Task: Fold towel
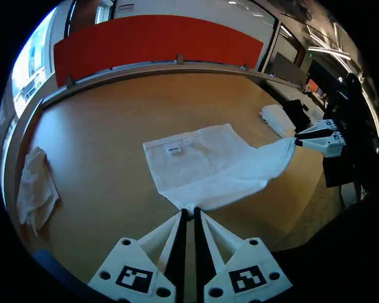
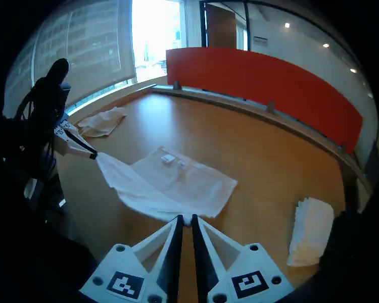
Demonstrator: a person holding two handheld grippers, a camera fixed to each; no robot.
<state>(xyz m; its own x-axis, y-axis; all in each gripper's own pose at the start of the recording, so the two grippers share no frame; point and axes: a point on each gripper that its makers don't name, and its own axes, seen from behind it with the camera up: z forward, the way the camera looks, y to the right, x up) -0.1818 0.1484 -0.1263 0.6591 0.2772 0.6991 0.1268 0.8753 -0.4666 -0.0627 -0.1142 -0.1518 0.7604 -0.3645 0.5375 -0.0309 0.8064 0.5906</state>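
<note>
Pinching one towel point(image 1: 204, 166) corner each, left gripper point(image 1: 189, 211) and right gripper point(image 2: 186, 218) are closed. Carry both forward level, keeping the edge taut.

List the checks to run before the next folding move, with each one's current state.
1. Left gripper shut on a towel corner: ok.
2. Right gripper shut on the other near corner: ok.
3. Far half of the towel flat on the table: ok.
4. Crumpled cloth and folded stack apart from the towel: ok.
5. Held edge taut, no sag: cannot tell.
</note>
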